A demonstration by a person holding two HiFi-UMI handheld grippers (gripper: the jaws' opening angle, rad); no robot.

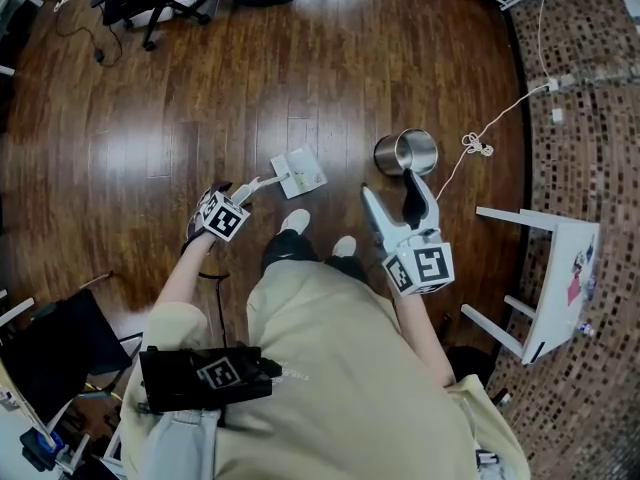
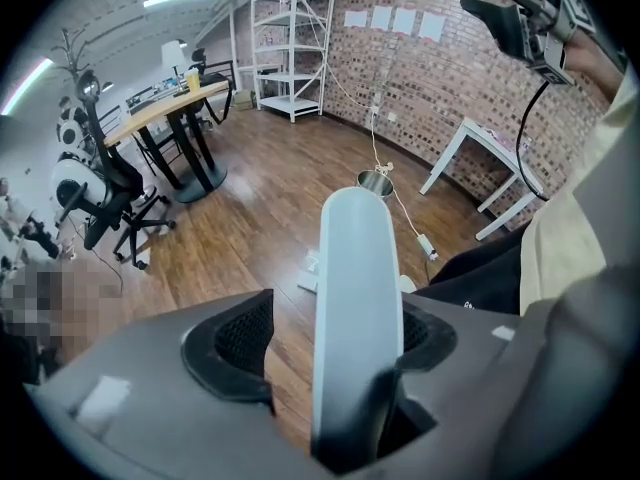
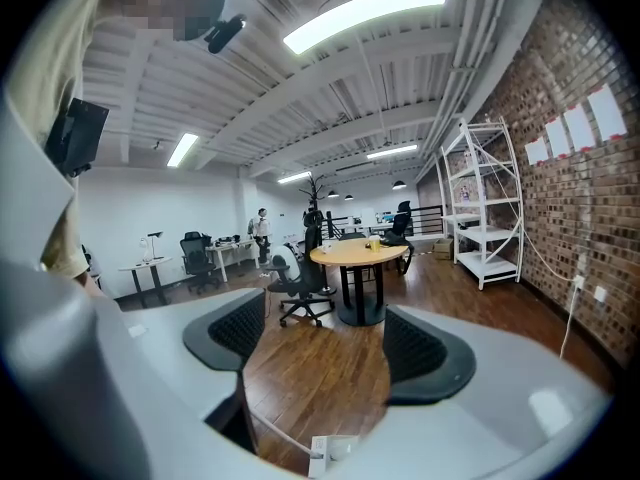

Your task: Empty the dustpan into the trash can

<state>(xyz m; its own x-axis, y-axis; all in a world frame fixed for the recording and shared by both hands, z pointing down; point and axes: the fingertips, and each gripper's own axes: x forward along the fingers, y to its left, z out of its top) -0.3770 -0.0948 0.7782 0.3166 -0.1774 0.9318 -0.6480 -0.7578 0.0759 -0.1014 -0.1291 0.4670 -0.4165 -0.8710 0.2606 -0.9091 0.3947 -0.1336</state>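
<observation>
Black pack (image 1: 205,376) on the person's front nearest; dustpan on the floor, not yet lifted.
Left gripper (image 1: 243,193) has its jaws apart astride the white handle (image 2: 357,298), with a gap at the left pad, so no clamp. Right gripper (image 1: 398,206) is released and empty. Dustpan (image 1: 300,173) lies just beyond the left gripper, long axis running far-right. Trash can (image 1: 406,152) stands farther right, nearer the right gripper. Likely next: clamp, lift, swing right.

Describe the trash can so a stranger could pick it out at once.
Look at the dark wood floor, near its edge with the speckled tile at right. The trash can stands there, right of the flat white dustpan and beside a knotted white cable. It alone is round, open-topped, shiny metal.
</observation>
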